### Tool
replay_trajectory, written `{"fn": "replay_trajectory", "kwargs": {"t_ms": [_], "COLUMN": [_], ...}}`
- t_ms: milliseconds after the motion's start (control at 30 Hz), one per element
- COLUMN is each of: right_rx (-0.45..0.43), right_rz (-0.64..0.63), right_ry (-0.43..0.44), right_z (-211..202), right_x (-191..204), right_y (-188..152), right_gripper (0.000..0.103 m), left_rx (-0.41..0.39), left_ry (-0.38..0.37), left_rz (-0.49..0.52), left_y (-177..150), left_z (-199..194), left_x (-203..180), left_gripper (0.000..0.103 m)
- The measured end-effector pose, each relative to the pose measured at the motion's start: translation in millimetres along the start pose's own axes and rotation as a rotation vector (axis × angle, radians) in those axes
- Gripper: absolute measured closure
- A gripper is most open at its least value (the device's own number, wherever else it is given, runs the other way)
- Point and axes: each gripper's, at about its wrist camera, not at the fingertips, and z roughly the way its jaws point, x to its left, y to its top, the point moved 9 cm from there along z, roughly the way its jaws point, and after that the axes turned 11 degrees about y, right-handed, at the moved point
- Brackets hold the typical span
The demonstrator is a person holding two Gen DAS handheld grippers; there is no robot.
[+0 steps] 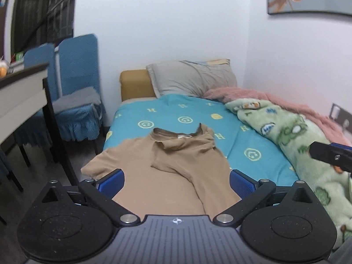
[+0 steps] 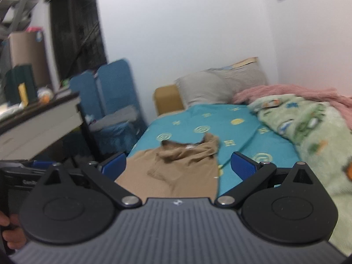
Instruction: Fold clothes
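Left tool: jaws spread wide, blue pads facing each other across an empty gap, nothing gripped. Its black body also shows at the left edge of the right wrist view. Right tool: jaws likewise spread wide, holding nothing. Hand: partly visible at lower left of the right wrist view, fingers wrapped around the left tool's handle.
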Motion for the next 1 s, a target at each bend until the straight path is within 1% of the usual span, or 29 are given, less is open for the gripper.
{"fn": "replay_trajectory", "kwargs": {"t_ms": [67, 133, 200, 267, 333, 400, 467, 600, 733, 800, 900, 1000], "right_rx": [0.050, 0.089, 0.129, 0.174, 0.233, 0.292, 0.332, 0.401, 0.459, 0.487, 0.501, 0.514], "right_rz": [-0.030, -0.066, -0.049, -0.032, -0.042, -0.052, -0.101, -0.181, -0.255, -0.284, -0.338, -0.392], "right_ry": [0.015, 0.053, 0.085, 0.103, 0.137, 0.172, 0.200, 0.259, 0.300, 0.307, 0.285, 0.262], "right_z": [22, 48, 79, 114, 155, 195, 236, 319, 396, 432, 455, 478], "right_x": [8, 20, 30, 42, 59, 77, 100, 145, 187, 201, 204, 206], "right_y": [-1, -1, -2, -6, -17, -27, -38, -61, -94, -113, -127, -141], "right_gripper": [0.000, 0.000, 0.000, 0.000, 0.000, 0.000, 0.000, 0.001, 0.002, 0.002, 0.004, 0.005], "left_rx": [0.015, 0.034, 0.059, 0.083, 0.106, 0.137, 0.156, 0.201, 0.241, 0.257, 0.277, 0.291], "left_ry": [0.018, 0.022, 0.027, 0.054, 0.091, 0.107, 0.079, 0.106, 0.146, 0.173, 0.216, 0.239], "left_rz": [-0.012, -0.025, -0.059, -0.094, -0.123, -0.198, -0.305, -0.376, -0.451, -0.487, -0.540, -0.589], "left_y": [-9, -20, -30, -39, -46, -54, -65, -85, -101, -107, -115, -121], "left_z": [5, 9, 16, 24, 34, 44, 52, 76, 100, 113, 130, 143], "left_x": [15, 32, 55, 79, 102, 123, 140, 165, 188, 198, 211, 221], "left_gripper": [0.000, 0.000, 0.000, 0.000, 0.000, 0.000, 0.000, 0.000, 0.000, 0.001, 0.001, 0.001]}}
